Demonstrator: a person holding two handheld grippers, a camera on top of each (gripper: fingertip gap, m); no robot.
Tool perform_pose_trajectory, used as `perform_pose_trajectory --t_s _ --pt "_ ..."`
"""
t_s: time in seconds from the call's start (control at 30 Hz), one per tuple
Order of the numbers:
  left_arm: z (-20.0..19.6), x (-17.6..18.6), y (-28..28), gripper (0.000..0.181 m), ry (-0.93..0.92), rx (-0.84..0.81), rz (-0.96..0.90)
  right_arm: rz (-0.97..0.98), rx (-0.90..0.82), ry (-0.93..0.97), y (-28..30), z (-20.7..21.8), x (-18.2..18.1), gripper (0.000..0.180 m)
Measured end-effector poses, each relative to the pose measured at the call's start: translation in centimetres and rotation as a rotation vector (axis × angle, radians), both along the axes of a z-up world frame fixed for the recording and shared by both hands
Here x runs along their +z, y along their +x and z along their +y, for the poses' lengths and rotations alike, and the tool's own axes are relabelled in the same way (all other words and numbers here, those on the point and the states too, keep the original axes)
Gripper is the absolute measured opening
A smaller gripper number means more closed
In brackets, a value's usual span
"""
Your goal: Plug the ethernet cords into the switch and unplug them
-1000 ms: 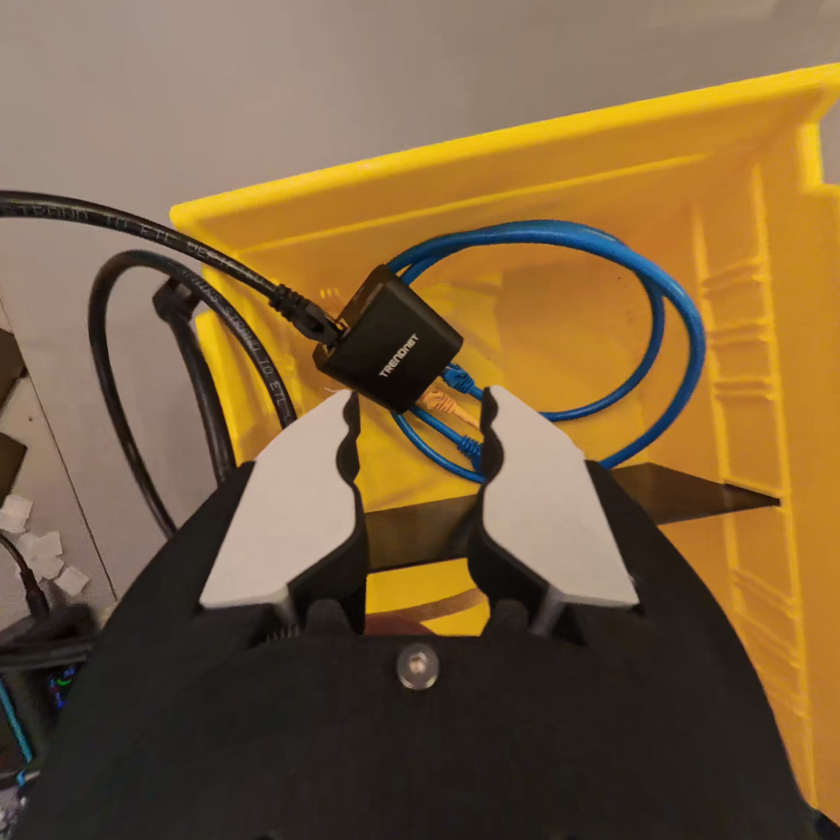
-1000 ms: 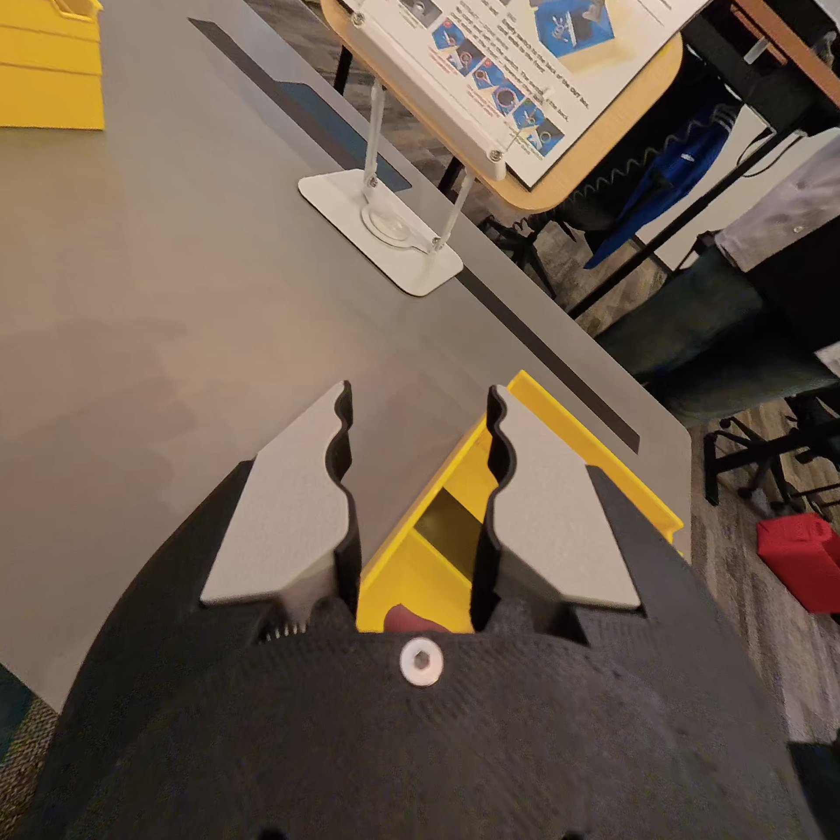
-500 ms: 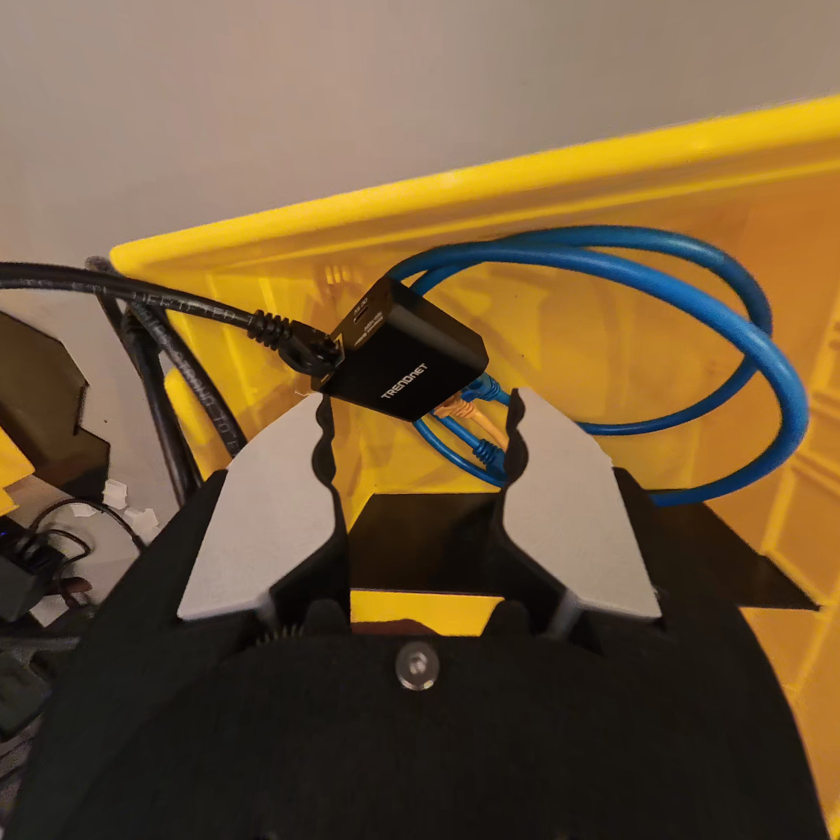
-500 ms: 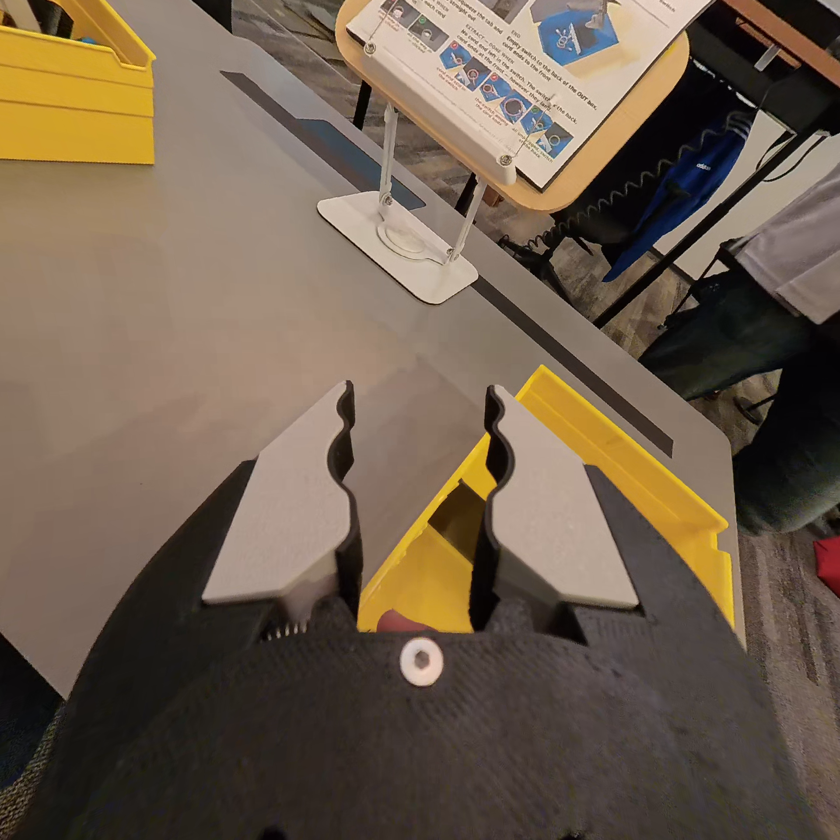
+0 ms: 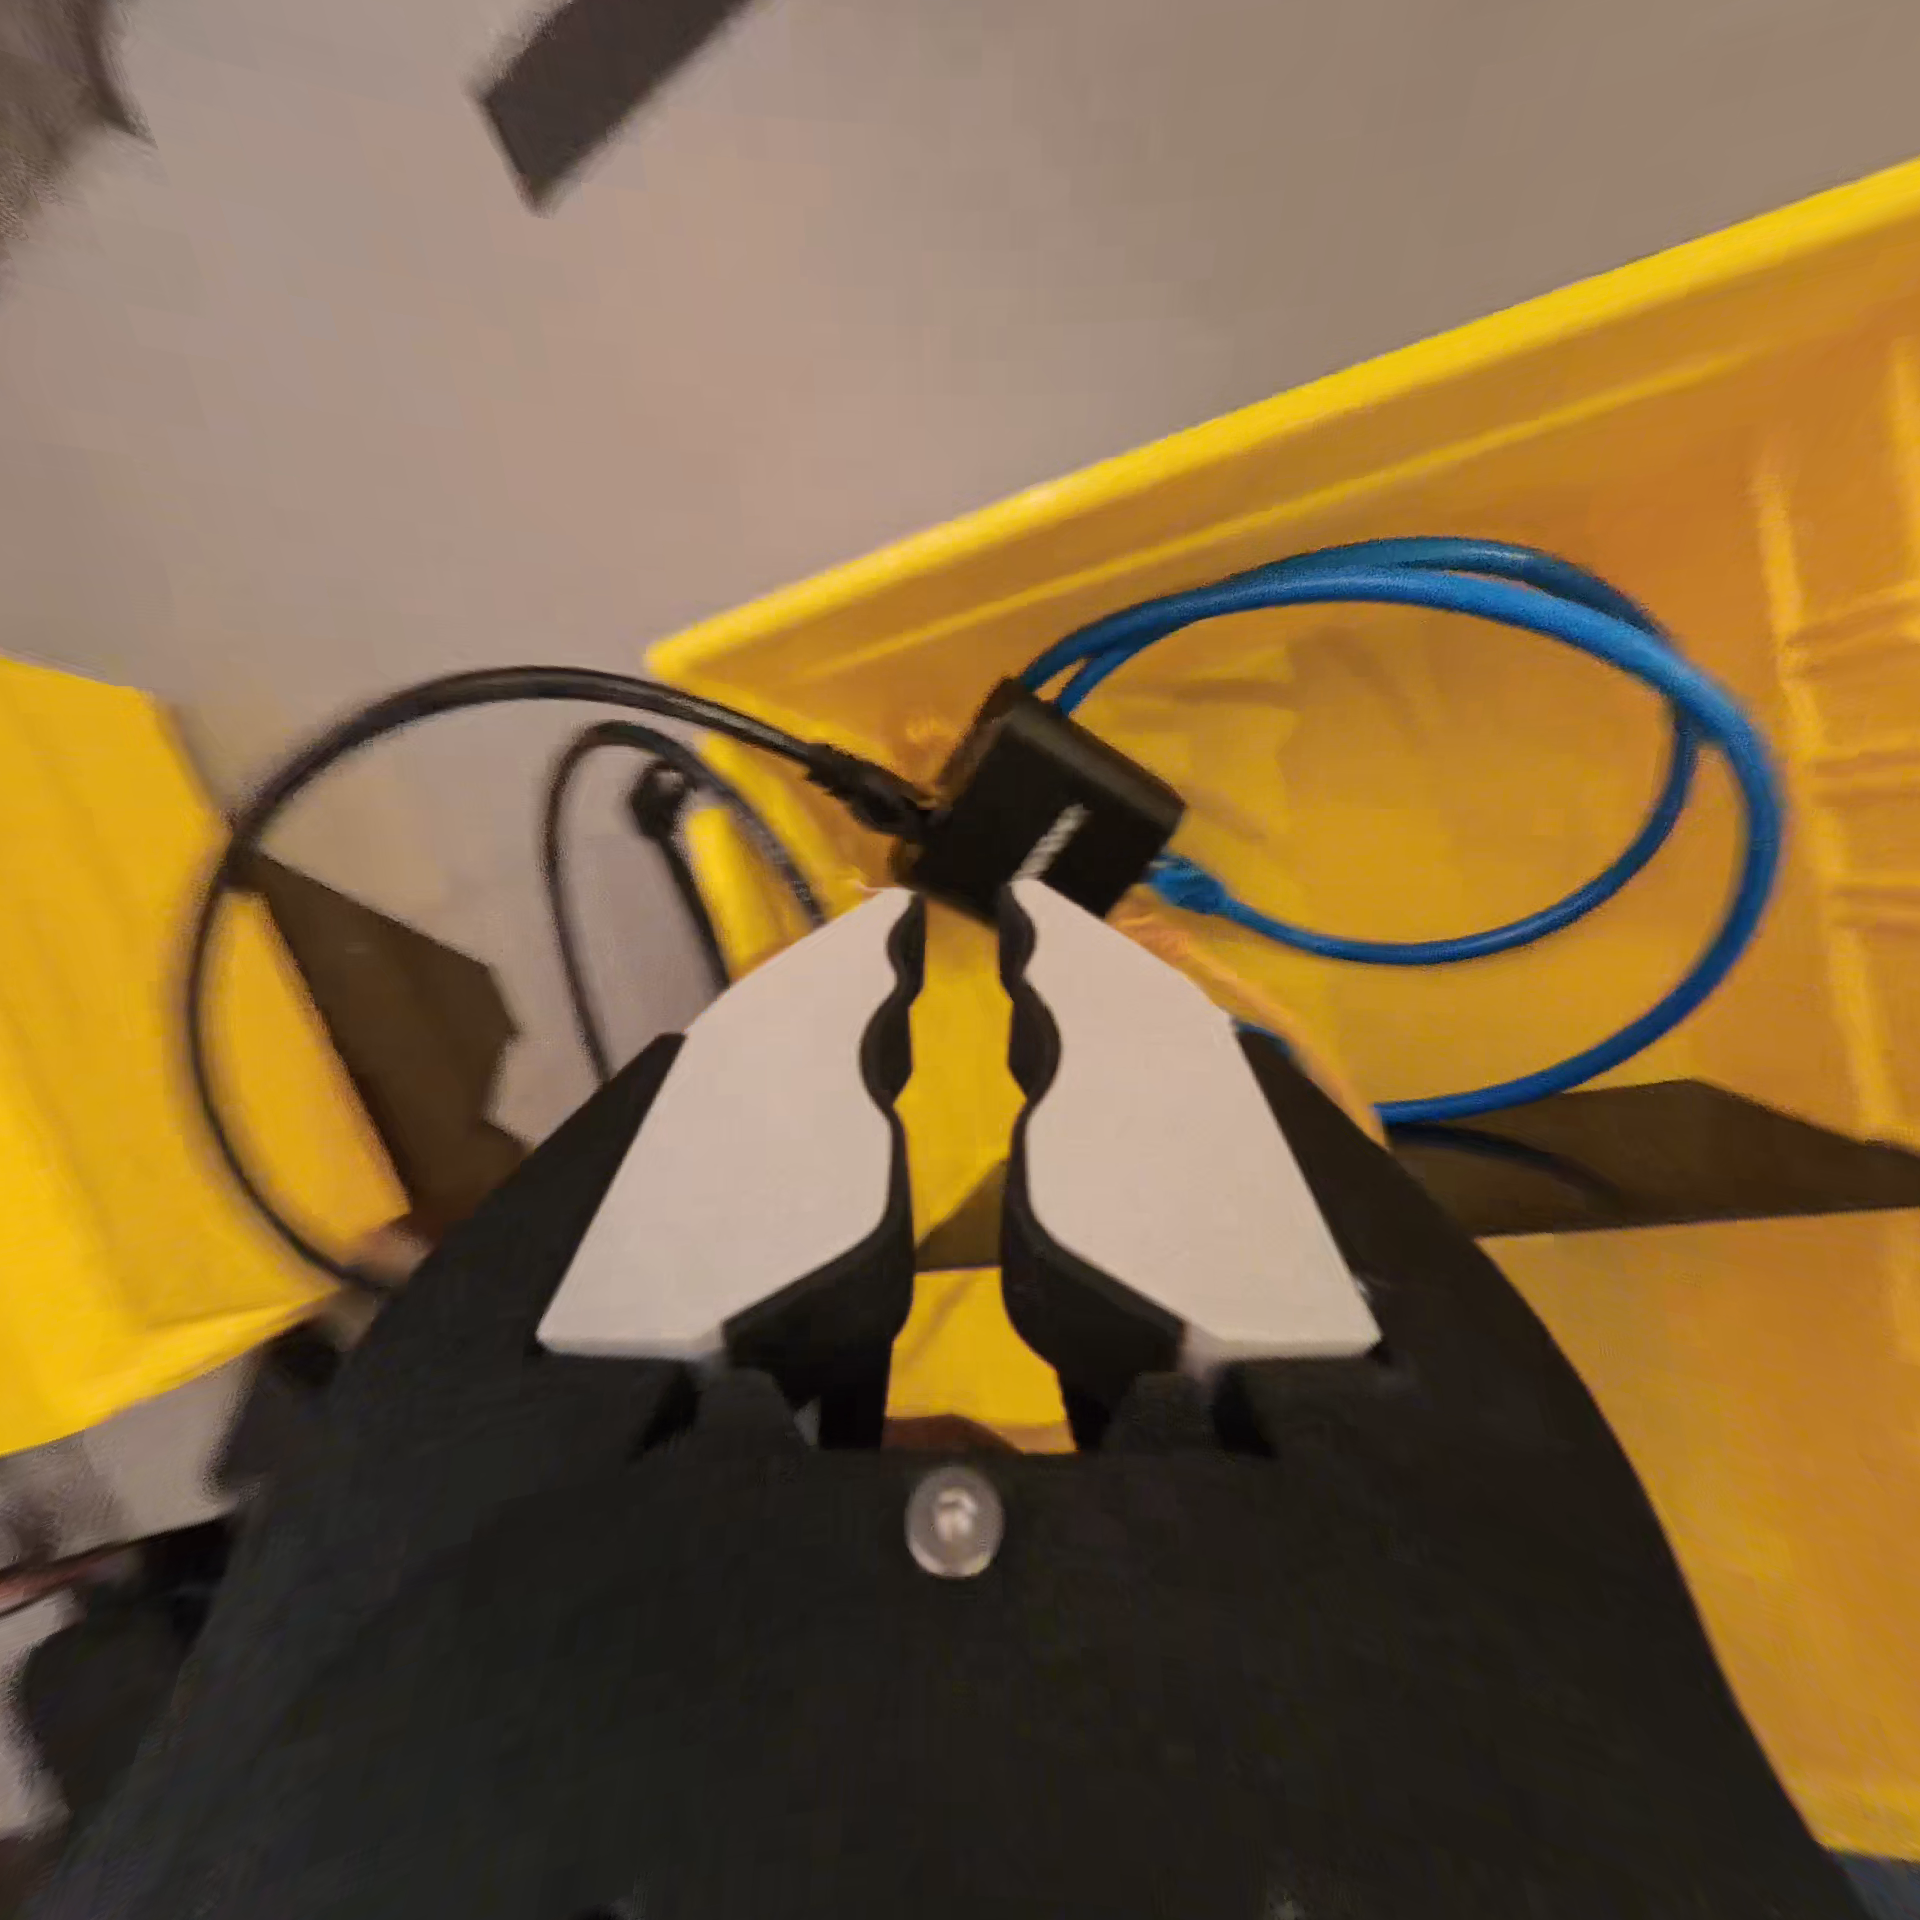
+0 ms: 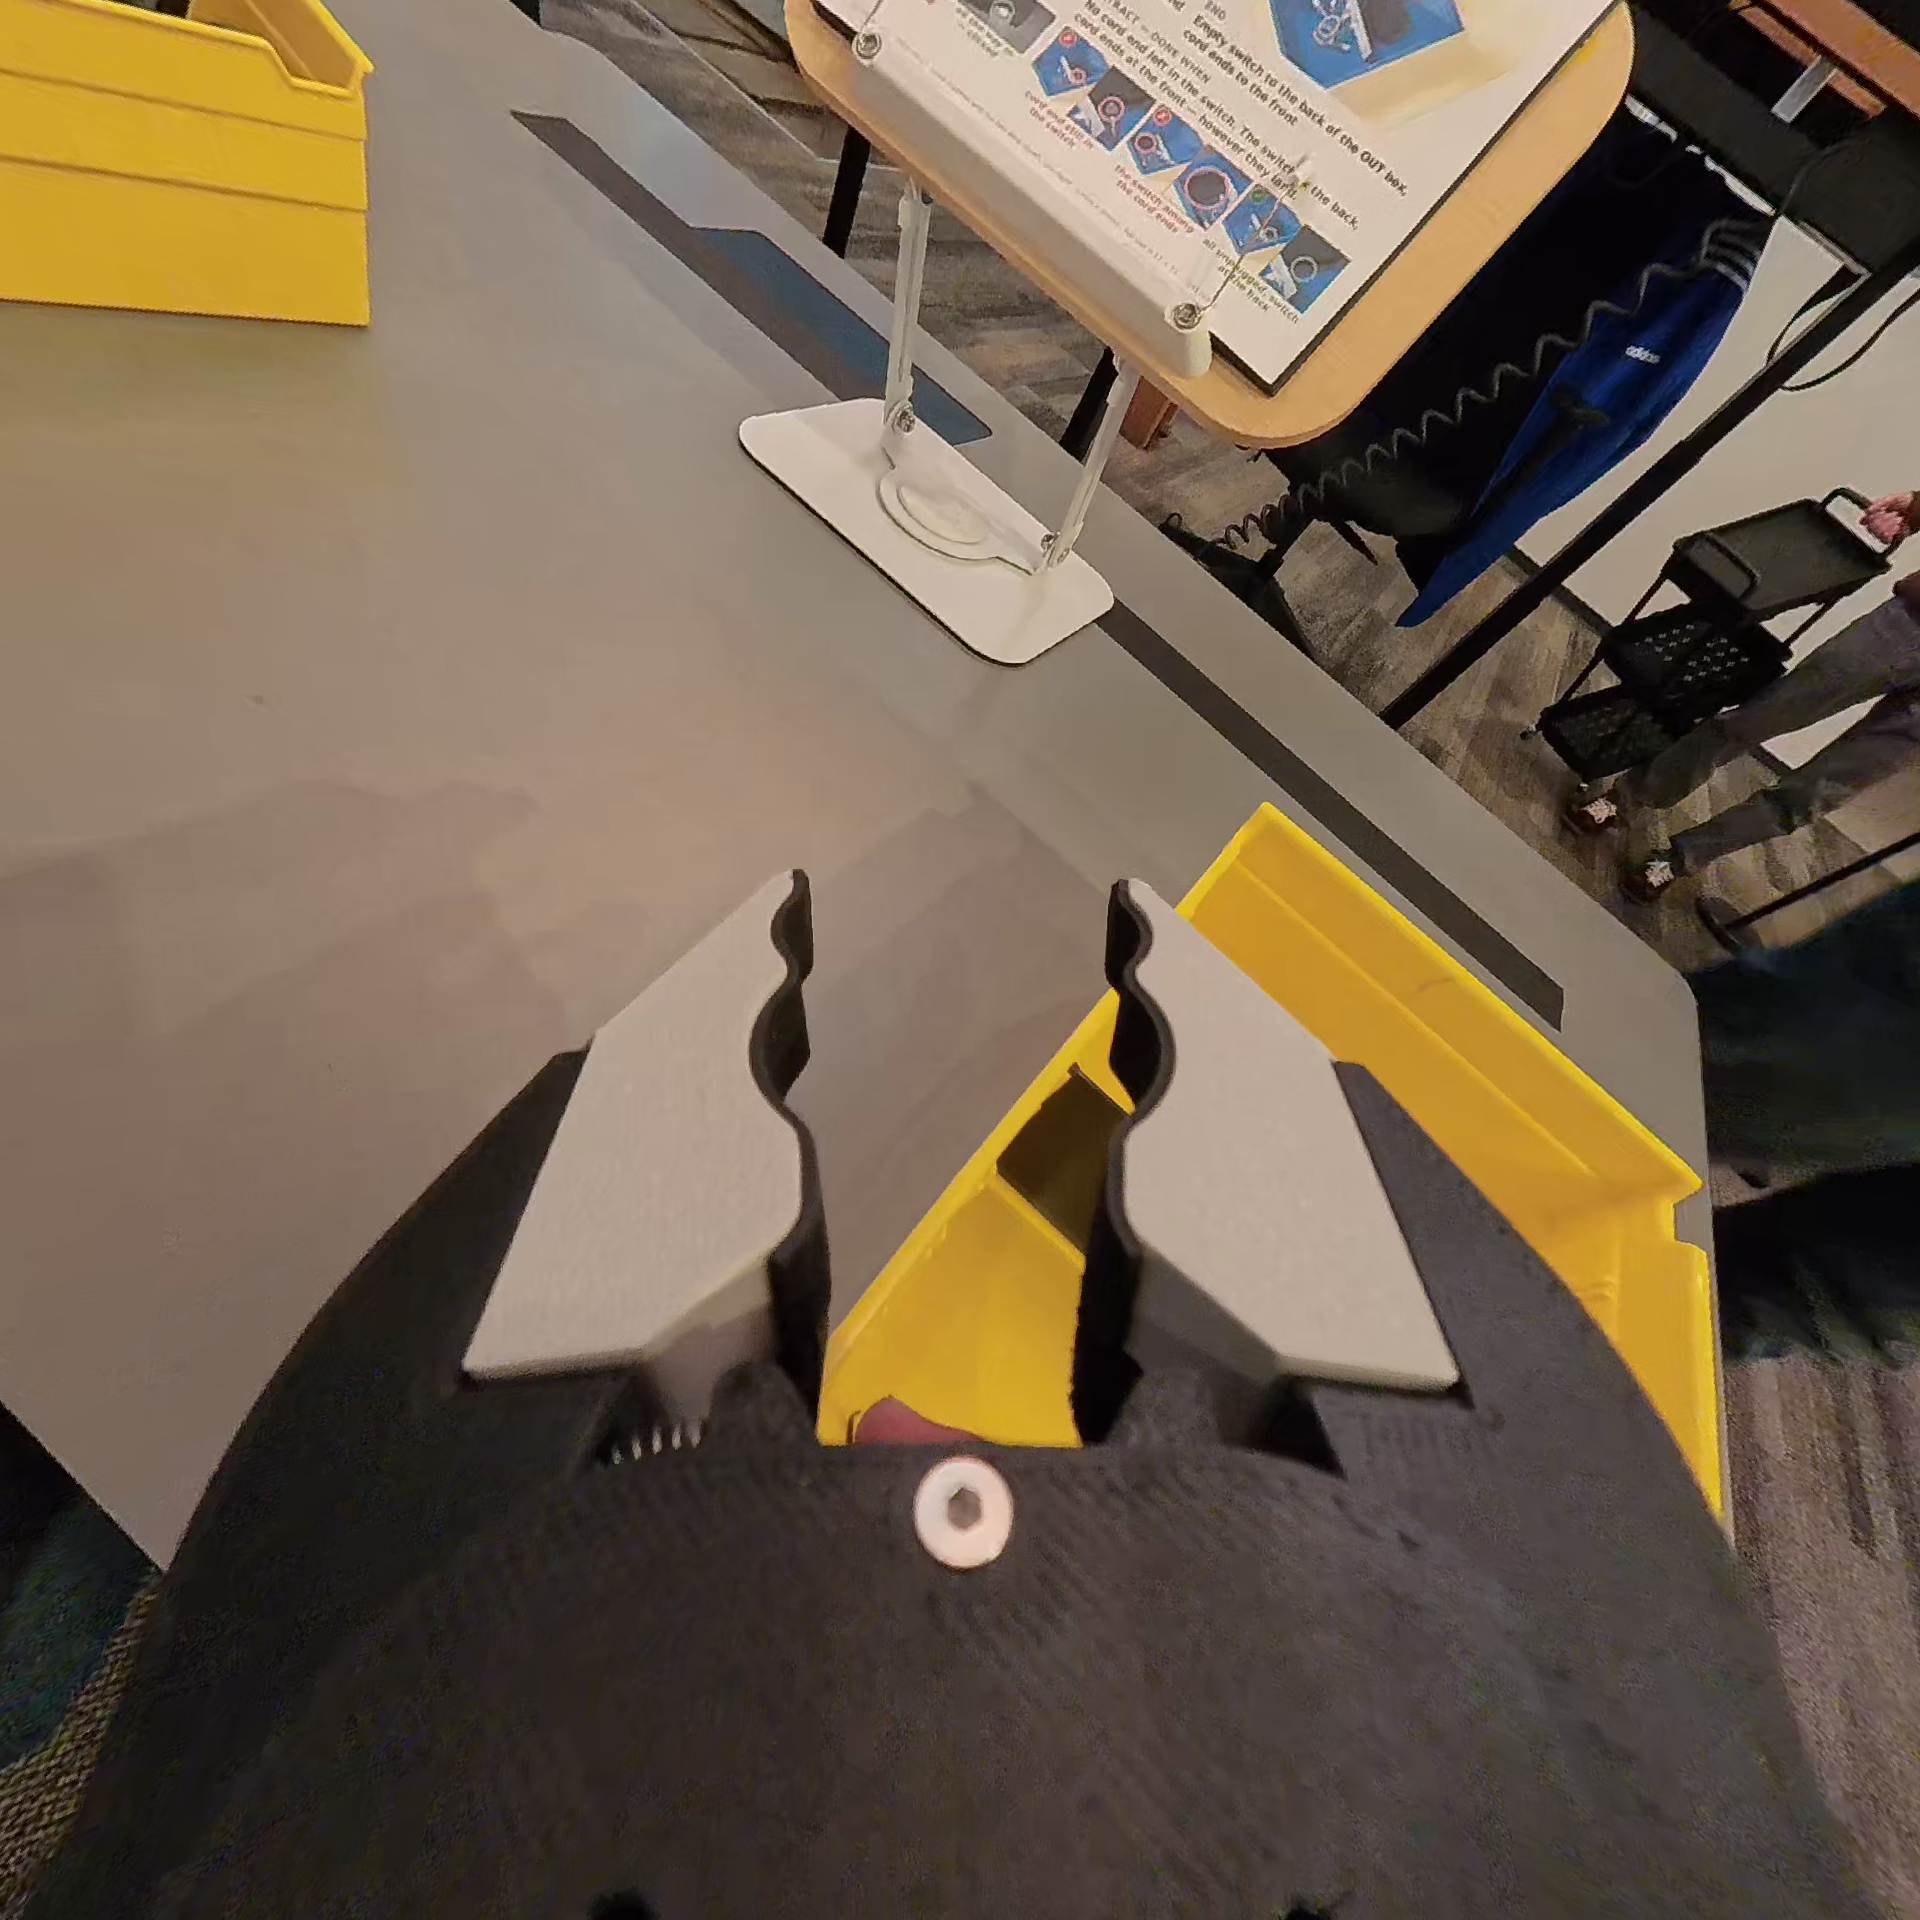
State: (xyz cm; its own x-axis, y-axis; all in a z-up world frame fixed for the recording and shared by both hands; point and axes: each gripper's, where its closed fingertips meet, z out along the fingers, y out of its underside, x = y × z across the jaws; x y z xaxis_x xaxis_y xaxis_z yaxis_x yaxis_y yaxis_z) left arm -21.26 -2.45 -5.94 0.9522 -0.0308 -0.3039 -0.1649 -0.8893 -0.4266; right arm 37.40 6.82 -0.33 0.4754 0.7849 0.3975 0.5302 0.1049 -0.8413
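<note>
Narrower now than half a second ago, our left gripper (image 5: 961, 914) has drawn its fingers (image 5: 769, 1122) most of the way together, leaving only a slim gap with nothing in it, and the blurred view says we are swinging. Just past the fingertips sits the black switch (image 5: 1049, 821), tilted, inside the yellow bin (image 5: 1351, 436). A black cord (image 5: 582, 686) enters its left side, and a blue cord (image 5: 1621, 914) loops off its right side; the orange plug seen earlier is now hidden. We judge this a lining-up for a pinch on the switch or a plug, with no contact yet.

Our right gripper (image 6: 956, 904) has barely shifted: fingers spread, empty, over the grey worktop (image 6: 416, 644) and a second bin's (image 6: 1382, 997) edge. Beyond it stands a white stand (image 6: 935, 540).
</note>
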Motion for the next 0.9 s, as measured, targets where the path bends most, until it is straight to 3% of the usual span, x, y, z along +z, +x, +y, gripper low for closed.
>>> perform_pose_trajectory --t_s 0.13,0.2,0.37,0.57,0.6,0.67,0.9 --pt "1.1 3.1 -1.8 0.044 -0.004 -0.227 0.306 -0.005 0.007 -0.011 -0.3 0.1 -0.1 0.056" --pt "1.4 3.1 -3.2 0.058 -0.116 -0.305 0.440 -0.009 0.013 -0.014 -0.8 0.0 -0.2 0.056" --pt "3.0 0.7 -4.3 0.084 -0.290 -0.431 0.358 -0.024 0.047 -0.028 -2.3 -0.7 -0.7 0.056" --pt "2.8 -2.6 -6.4 0.083 -0.474 -0.395 0.179 -0.064 0.074 -0.042 -3.3 -1.0 -1.6 0.057" --pt "2.8 -2.6 -6.4 0.078 -0.491 -0.391 0.163 -0.068 0.075 -0.042 -3.3 -0.9 -1.7 0.057" --pt "2.9 -1.8 -6.9 0.042 -0.509 -0.382 0.190 -0.075 0.074 -0.045 -3.4 -0.8 -1.9 0.057" --pt "0.7 -0.4 -7.5 0.020 -0.587 -0.390 0.313 -0.066 0.078 -0.055 -3.8 -0.3 -2.5 0.056"
